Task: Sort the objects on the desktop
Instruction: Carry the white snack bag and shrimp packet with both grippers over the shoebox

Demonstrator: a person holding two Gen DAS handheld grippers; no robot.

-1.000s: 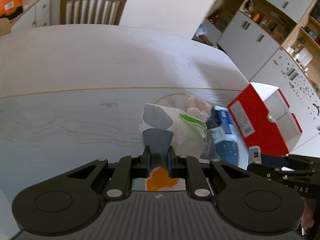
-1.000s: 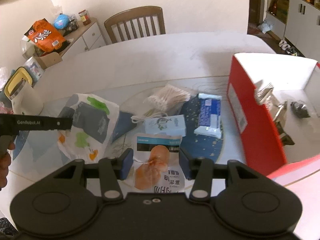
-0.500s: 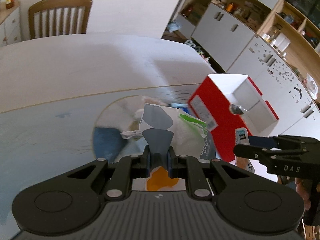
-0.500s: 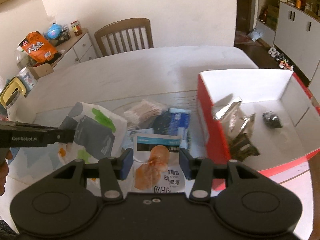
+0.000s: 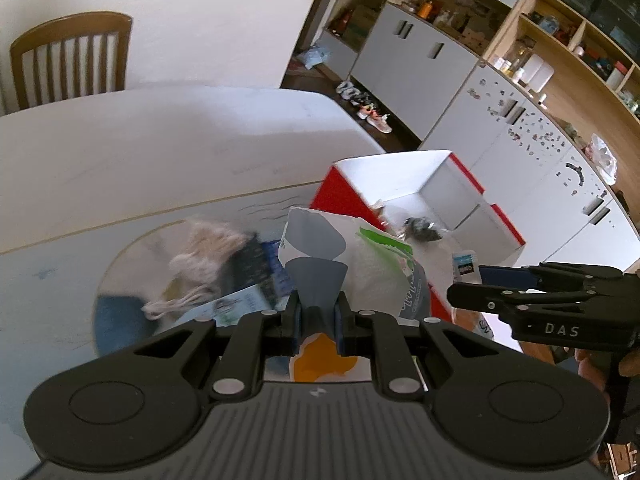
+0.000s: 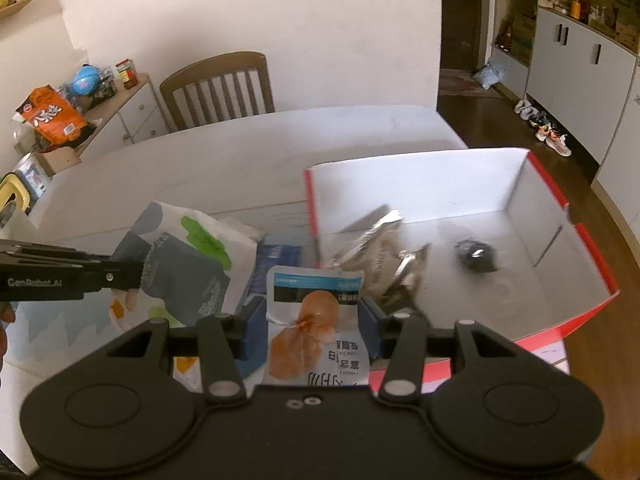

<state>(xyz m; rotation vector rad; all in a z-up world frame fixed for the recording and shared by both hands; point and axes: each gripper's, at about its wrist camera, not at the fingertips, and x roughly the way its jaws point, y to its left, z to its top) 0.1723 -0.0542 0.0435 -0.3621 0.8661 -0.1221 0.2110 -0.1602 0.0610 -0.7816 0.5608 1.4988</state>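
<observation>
My left gripper (image 5: 317, 312) is shut on a white snack bag (image 5: 360, 264) with grey, green and orange patches and holds it above the table; the bag also shows in the right wrist view (image 6: 188, 256). My right gripper (image 6: 312, 320) is shut on a flat food pouch (image 6: 316, 320) with an orange picture, held at the near wall of the red and white box (image 6: 520, 200). The box (image 5: 448, 184) holds silver packets (image 6: 384, 252) and a dark object (image 6: 478, 256).
On the blue mat (image 5: 60, 272) lie a cotton-swab bundle (image 5: 200, 252) and a blue packet (image 6: 276, 260). A wooden chair (image 6: 220, 84) stands behind the table. A side cabinet (image 6: 100, 120) with an orange bag is at the left.
Both grippers have moved right toward the red box with their loads. The box now fills more of both views, and the pouch is at its near wall.
</observation>
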